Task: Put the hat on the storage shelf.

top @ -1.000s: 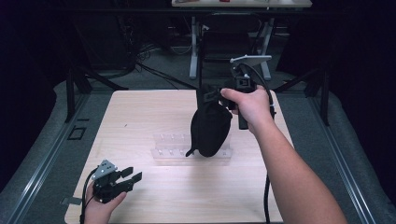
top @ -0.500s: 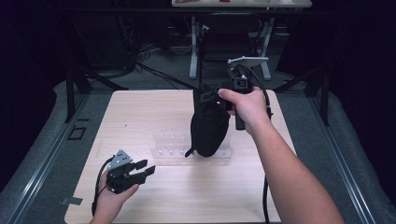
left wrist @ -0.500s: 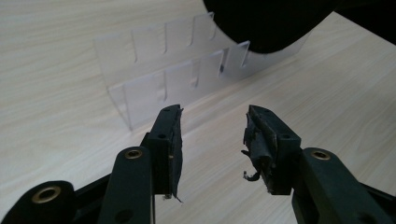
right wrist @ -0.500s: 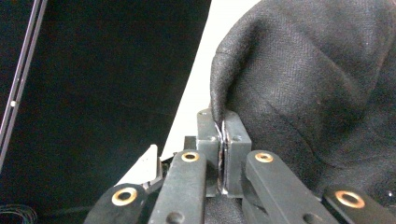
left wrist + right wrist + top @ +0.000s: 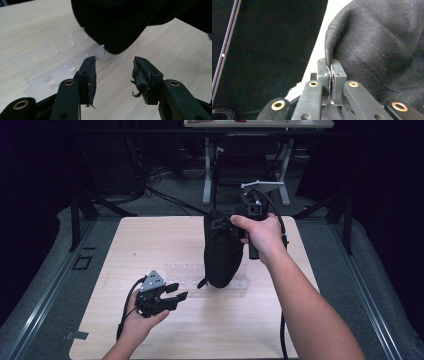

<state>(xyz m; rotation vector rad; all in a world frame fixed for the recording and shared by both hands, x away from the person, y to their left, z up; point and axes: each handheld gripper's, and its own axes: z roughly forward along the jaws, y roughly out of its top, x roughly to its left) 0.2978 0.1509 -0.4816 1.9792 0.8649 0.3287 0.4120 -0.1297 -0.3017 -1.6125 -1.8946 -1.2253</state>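
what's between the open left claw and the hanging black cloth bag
In the left gripper view, only bare table and the clear plastic slotted rack lie between the left claw and the black cloth bag.

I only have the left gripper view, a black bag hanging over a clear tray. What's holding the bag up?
Observer: The right gripper, fingers shut on a fold of the black bag.
Operator: Is the bag off the table?
Observer: In the high view its bottom hangs at the clear tray; contact cannot be told.
Operator: Where's my left gripper?
Observer: The left gripper, fingers open, is low over the table, left of the bag's bottom, aimed at it.
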